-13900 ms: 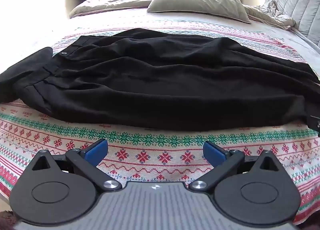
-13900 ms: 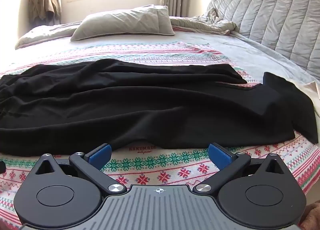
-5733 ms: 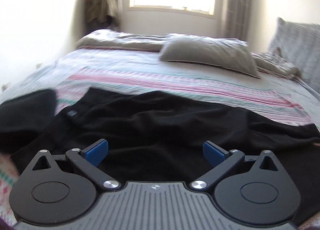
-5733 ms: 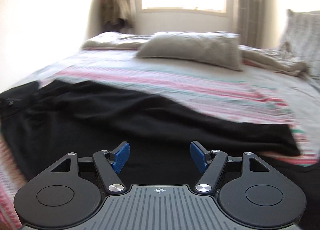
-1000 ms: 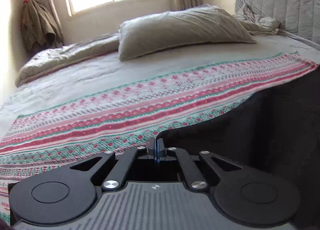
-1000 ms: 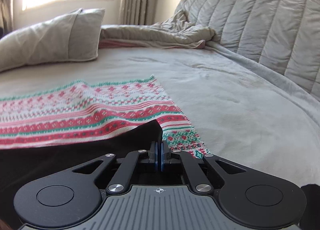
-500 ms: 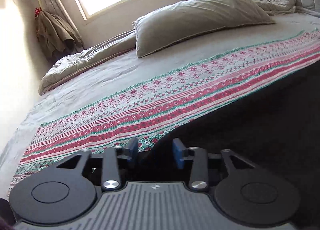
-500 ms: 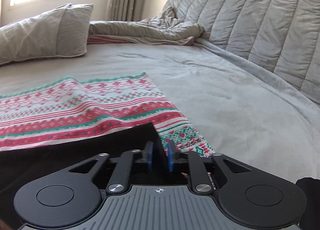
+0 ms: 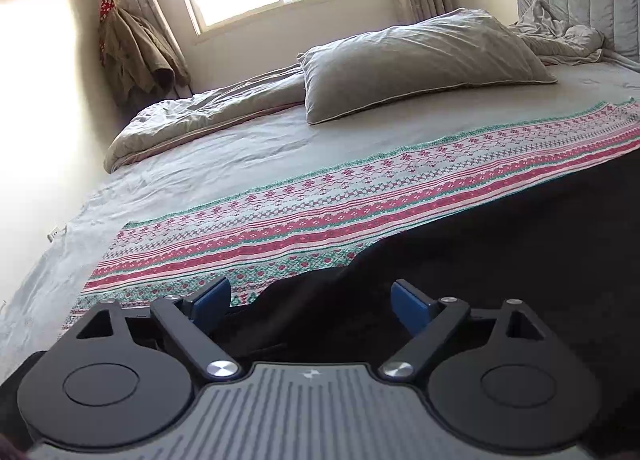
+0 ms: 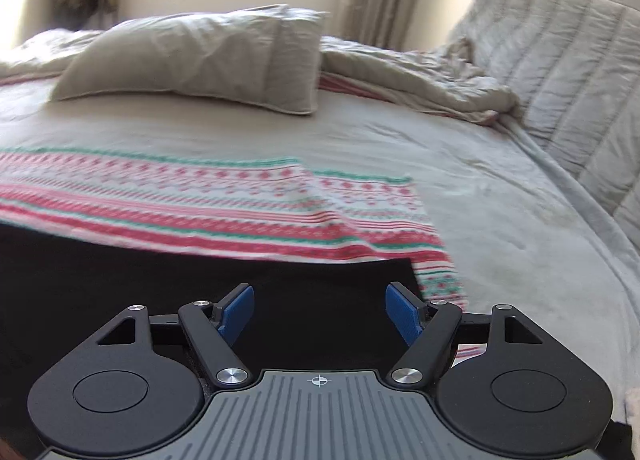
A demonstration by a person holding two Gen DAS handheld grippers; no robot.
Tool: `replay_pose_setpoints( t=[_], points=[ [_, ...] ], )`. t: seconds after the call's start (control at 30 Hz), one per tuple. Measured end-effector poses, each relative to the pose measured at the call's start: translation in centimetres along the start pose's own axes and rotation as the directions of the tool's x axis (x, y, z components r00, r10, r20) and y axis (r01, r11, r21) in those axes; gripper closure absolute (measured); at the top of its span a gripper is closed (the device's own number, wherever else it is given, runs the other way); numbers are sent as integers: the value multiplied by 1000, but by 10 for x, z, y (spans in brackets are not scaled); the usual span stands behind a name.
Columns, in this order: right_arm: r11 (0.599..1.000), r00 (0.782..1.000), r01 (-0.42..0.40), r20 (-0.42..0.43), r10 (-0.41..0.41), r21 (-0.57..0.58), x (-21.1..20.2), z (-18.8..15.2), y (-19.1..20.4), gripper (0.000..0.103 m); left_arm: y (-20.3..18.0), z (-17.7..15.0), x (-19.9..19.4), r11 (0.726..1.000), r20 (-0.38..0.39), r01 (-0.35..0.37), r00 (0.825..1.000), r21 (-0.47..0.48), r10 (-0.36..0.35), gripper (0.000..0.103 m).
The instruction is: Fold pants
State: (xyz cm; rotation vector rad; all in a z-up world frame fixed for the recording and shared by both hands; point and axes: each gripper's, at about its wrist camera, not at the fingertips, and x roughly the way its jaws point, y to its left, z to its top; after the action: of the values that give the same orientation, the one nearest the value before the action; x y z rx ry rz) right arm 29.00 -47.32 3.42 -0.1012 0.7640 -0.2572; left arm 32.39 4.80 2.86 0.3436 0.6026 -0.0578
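Pants: black, matte, lay flat on patterned blanket, straight edge.
Left gripper: fingers apart, pants beneath.
Right gripper: fingers apart; pants corner at 1 o'clock.

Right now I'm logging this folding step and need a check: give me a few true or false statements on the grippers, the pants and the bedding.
1. The left gripper is open. True.
2. The right gripper is clamped on the black pants. False: its jaws stand apart, holding nothing.
3. The pants lie on a red-and-green patterned blanket. True.
4. A grey pillow rests on the pants. False: it lies farther up the bed, apart from them.
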Motion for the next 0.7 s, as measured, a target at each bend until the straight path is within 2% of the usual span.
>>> replay_pose_setpoints(
  t=[0.07,0.13,0.2,0.3,0.4,0.57,0.7],
  points=[
    [997,999,-47,-13,46,-67,-4,5,23,29,12,1,-2,1000,-15,14,1000,20,-14,6],
    [984,995,-101,-28,98,-145,-8,11,49,26,24,2,-3,998,-26,47,999,34,-46,0],
    [967,989,-145,-29,142,-211,-11,18,77,24,35,3,0,995,-37,82,996,65,-79,0],
    [938,972,-233,-38,231,-255,-12,28,119,24,49,2,8,987,-62,99,994,128,-92,0],
    [903,950,-311,-63,306,-297,-7,36,161,22,63,1,24,982,-93,113,991,149,-100,0],
    [844,924,-377,-96,370,-382,8,47,230,21,72,-2,60,979,-144,135,983,150,-113,0],
    [819,917,-396,-130,377,-415,29,54,268,21,59,-2,78,960,-143,224,969,166,-201,5]
  ],
)
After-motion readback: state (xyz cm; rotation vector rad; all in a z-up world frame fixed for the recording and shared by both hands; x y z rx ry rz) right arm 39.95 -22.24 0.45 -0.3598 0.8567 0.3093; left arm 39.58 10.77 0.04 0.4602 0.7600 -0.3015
